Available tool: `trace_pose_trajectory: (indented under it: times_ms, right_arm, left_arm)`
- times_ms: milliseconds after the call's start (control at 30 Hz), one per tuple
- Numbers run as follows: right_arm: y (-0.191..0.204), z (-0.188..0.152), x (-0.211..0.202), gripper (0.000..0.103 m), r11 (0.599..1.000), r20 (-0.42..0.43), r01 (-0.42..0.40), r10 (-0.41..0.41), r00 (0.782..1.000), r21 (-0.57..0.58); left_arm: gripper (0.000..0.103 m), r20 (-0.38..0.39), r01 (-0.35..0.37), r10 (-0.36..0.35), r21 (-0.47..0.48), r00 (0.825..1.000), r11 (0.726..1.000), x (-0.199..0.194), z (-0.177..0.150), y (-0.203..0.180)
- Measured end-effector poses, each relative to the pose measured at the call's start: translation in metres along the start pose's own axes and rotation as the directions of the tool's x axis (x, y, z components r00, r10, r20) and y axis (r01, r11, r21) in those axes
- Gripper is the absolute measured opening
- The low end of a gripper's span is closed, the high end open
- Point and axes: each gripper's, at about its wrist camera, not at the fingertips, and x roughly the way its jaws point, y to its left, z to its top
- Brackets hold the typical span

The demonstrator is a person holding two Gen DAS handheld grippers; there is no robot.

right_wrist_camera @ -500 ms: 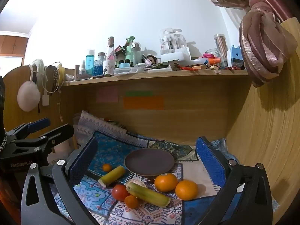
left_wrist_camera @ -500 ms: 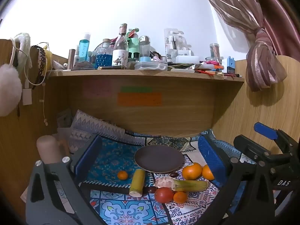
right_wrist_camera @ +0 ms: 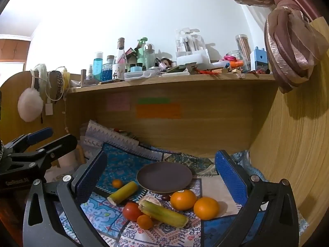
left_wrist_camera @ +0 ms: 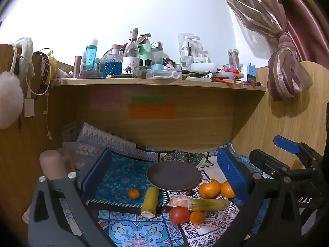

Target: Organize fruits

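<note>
A dark round plate point(left_wrist_camera: 173, 176) point(right_wrist_camera: 164, 177) lies bare on the patterned cloth. In front of it lie two large oranges point(right_wrist_camera: 183, 199) point(left_wrist_camera: 209, 189), a red tomato point(right_wrist_camera: 132, 211) point(left_wrist_camera: 179, 215), two small tangerines point(right_wrist_camera: 145, 222) point(left_wrist_camera: 133, 193), two yellow-green cane pieces point(right_wrist_camera: 163, 214) point(left_wrist_camera: 151, 201), a peeled citrus point(left_wrist_camera: 178, 201) and dark chestnuts point(left_wrist_camera: 190, 193). My left gripper point(left_wrist_camera: 164, 175) is open above the fruit, holding nothing. My right gripper point(right_wrist_camera: 162, 177) is open too, with nothing between its blue pads; it shows at the right edge of the left wrist view.
A wooden shelf point(left_wrist_camera: 160, 82) crowded with bottles and boxes overhangs the back. Wooden panels close in the left and right sides. Folded patterned cloths point(left_wrist_camera: 107, 140) lie at the back left. A pink curtain point(left_wrist_camera: 285, 68) hangs at the right.
</note>
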Motion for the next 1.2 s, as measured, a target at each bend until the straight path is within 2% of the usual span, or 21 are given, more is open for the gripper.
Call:
trace_pose_trajectory:
  times_ms: [1200]
  right_arm:
    - [-0.007, 0.004, -0.007, 0.103, 1.000, 0.022, 0.003, -0.003, 1.000, 0.023]
  left_arm:
    - [0.103, 0.012, -0.017, 0.017, -0.013, 1.000, 1.000, 0.003, -0.005, 0.006]
